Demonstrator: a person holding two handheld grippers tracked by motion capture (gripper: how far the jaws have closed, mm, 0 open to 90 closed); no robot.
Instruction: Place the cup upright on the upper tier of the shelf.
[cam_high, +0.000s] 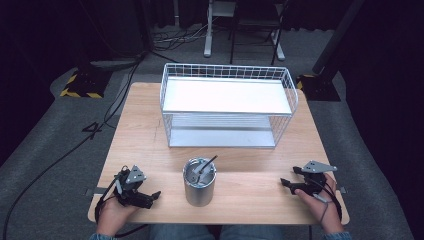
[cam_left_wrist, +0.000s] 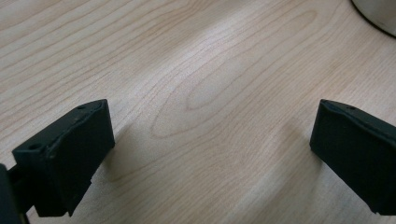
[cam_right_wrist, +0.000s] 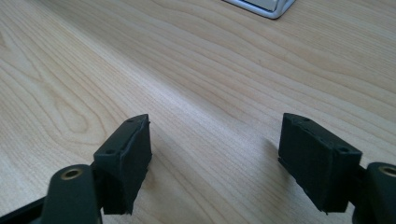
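While both grippers rest low on the desk (cam_high: 150, 145) with nothing between their jaws, the work looks not yet begun: the left gripper (cam_high: 152, 196) lies at the near left corner, its jaws spread wide over bare wood, and the right gripper (cam_high: 286, 183) sits at the near right edge, spread just as wide. Between them, near the front edge and touching neither, stands the metal cup (cam_high: 199, 182), upright, with what may be a dark-handled utensil (cam_high: 206, 165) leaning inside, though that is too small to be sure of. Everything seems left to do, starting with a reach to the cup. Behind it stands a white wire two-tier rack (cam_high: 227, 105), both shelves bare; nothing blocks either approach.
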